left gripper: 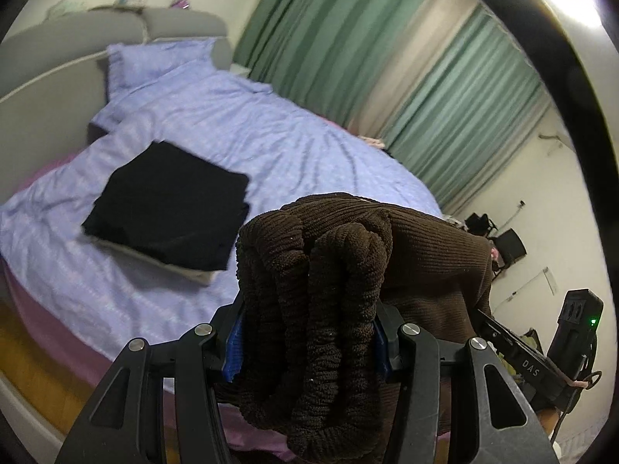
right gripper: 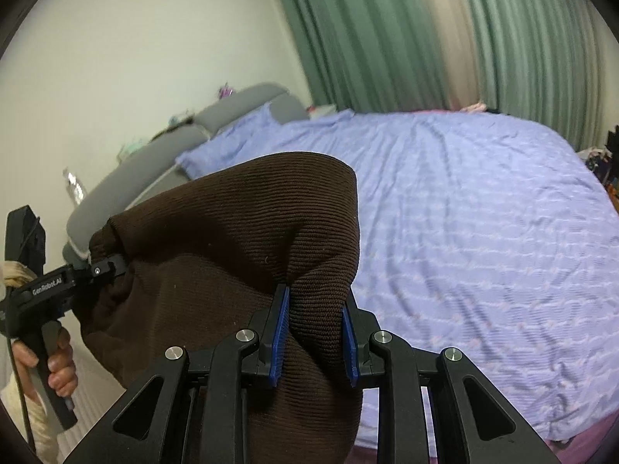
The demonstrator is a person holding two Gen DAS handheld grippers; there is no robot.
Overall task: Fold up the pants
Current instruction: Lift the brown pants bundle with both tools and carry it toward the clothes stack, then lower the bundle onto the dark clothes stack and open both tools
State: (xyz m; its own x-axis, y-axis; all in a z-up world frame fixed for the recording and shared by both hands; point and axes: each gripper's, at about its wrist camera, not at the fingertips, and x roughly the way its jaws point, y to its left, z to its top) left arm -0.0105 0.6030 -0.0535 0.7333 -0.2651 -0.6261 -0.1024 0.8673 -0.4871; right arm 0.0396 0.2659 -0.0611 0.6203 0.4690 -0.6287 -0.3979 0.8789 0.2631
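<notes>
The brown ribbed knit pants [left gripper: 425,263] hang in the air between my two grippers, above the near edge of the bed. My left gripper [left gripper: 309,328] is shut on a thick bunched end of the pants, likely the waistband. My right gripper [right gripper: 315,332] is shut on another bunched part of the pants [right gripper: 240,232], and the cloth stretches from it to the left gripper [right gripper: 104,266], which shows at the left of the right wrist view. The right gripper's body [left gripper: 541,363] shows at the lower right of the left wrist view.
A bed with a lilac cover [right gripper: 483,212] fills the scene. A folded black garment [left gripper: 170,208] lies on it to the left, on top of a pale folded piece. A grey headboard [left gripper: 96,34], pillow [left gripper: 154,62] and green curtains [left gripper: 348,38] are beyond.
</notes>
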